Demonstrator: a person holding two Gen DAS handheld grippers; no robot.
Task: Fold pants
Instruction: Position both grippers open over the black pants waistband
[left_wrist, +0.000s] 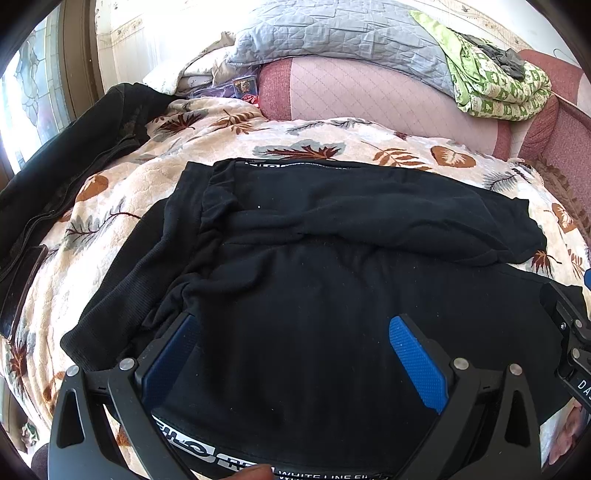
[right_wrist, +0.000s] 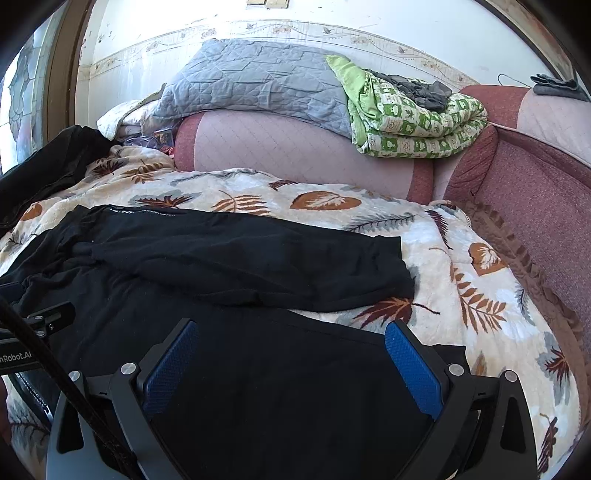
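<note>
Black pants (left_wrist: 295, 258) lie spread on a leaf-patterned blanket (left_wrist: 155, 177), partly folded with one layer lying across the far part. A printed waistband (left_wrist: 258, 469) shows at the near edge. My left gripper (left_wrist: 295, 328) is open, its blue pads (left_wrist: 413, 358) wide apart just above the near part of the pants. My right gripper (right_wrist: 291, 332) is open too, over the right near part of the pants (right_wrist: 240, 266), close to their edge. The right gripper's body shows at the right edge of the left wrist view (left_wrist: 569, 332).
A black jacket (left_wrist: 55, 192) lies at the left on the blanket (right_wrist: 480, 295). A pink sofa back (left_wrist: 369, 99) carries a grey quilt (left_wrist: 332, 33) and a green patterned quilt (right_wrist: 413, 118). A sofa arm (right_wrist: 546, 206) rises at the right.
</note>
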